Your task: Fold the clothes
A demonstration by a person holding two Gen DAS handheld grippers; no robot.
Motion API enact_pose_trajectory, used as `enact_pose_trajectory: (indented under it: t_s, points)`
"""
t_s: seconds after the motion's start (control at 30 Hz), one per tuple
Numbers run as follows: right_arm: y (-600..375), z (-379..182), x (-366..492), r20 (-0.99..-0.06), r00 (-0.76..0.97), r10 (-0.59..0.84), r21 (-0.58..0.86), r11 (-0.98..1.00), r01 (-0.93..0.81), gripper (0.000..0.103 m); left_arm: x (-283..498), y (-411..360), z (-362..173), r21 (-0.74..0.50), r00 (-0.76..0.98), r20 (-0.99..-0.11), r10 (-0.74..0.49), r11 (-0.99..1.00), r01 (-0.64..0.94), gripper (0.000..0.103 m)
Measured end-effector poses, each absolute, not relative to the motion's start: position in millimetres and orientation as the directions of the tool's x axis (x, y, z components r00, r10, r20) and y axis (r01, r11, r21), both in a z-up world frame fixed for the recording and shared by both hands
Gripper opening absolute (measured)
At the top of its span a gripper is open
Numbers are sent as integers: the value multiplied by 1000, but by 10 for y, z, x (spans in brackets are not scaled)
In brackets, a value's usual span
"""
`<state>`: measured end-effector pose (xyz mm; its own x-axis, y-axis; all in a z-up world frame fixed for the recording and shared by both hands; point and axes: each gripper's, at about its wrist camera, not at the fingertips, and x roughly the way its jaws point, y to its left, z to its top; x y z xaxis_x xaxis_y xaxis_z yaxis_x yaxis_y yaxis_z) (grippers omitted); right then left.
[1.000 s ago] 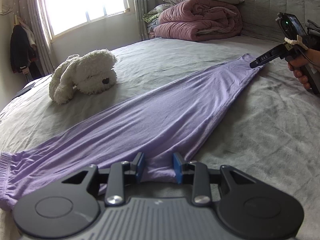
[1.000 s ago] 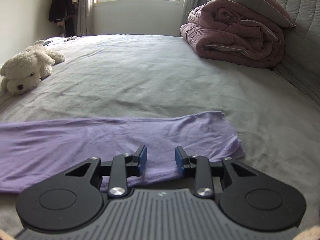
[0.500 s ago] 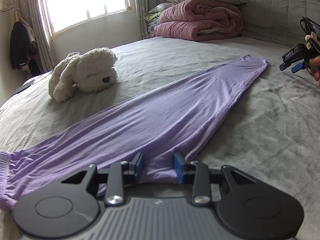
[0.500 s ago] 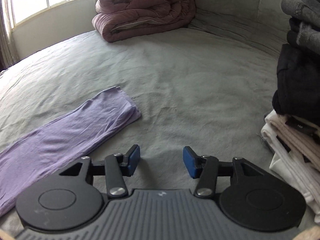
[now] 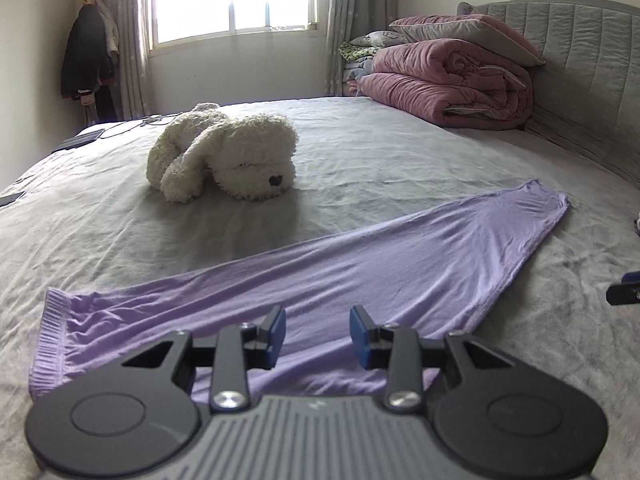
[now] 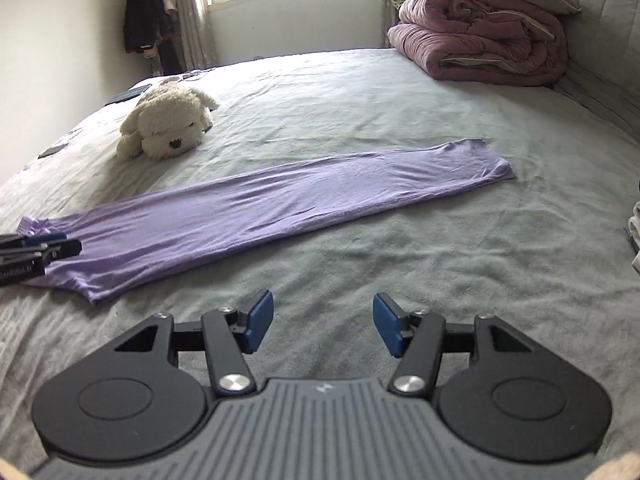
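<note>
Up front in the left wrist view, the left gripper (image 5: pixel 316 336) hangs low over the near edge of a long lilac knit garment (image 5: pixel 360 272), folded lengthwise into a strip; its blue-padded fingers (image 5: pixel 276 330) stand apart with only cloth showing between them, nothing pinched. The strip runs across the grey bedsheet (image 5: pixel 360 160) from a ribbed hem at the left to a squared end at the right. A fluffy cream toy dog (image 5: pixel 228 160) lies beyond it, and a rolled mauve quilt (image 5: pixel 448 88) sits by the headboard. Over in the right wrist view, the right gripper (image 6: pixel 323 327) hovers above bare sheet (image 6: pixel 400 264), just short of the garment (image 6: pixel 280 204), fingers spread wide and empty. The left gripper's tip (image 6: pixel 44 250) rests at the strip's left end.
</note>
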<state>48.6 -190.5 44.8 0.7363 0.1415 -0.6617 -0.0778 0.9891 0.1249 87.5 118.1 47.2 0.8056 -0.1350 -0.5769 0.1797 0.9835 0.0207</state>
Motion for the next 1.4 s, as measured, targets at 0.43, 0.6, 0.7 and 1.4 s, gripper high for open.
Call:
enact_pose_trajectory:
  t_s: [0.43, 0.6, 0.7, 1.4]
  points:
    - [-1603, 175, 467, -714, 687, 138, 18, 984, -179, 77, 1097, 1473, 276, 30, 714, -700, 19, 1000, 3, 40]
    - [-1573, 142, 461, -718, 685, 124, 1, 984, -177, 87, 1102, 1461, 279, 39, 716, -698, 28, 999, -1, 40]
    - [-1555, 122, 457, -721, 684, 116, -9, 984, -177, 99, 1096, 1472, 280, 37, 716, -698, 28, 999, -3, 40]
    - [-1451, 72, 412, -701, 709, 83, -31, 989, -147, 103, 1052, 1523, 272, 69, 735, -675, 61, 997, -19, 41]
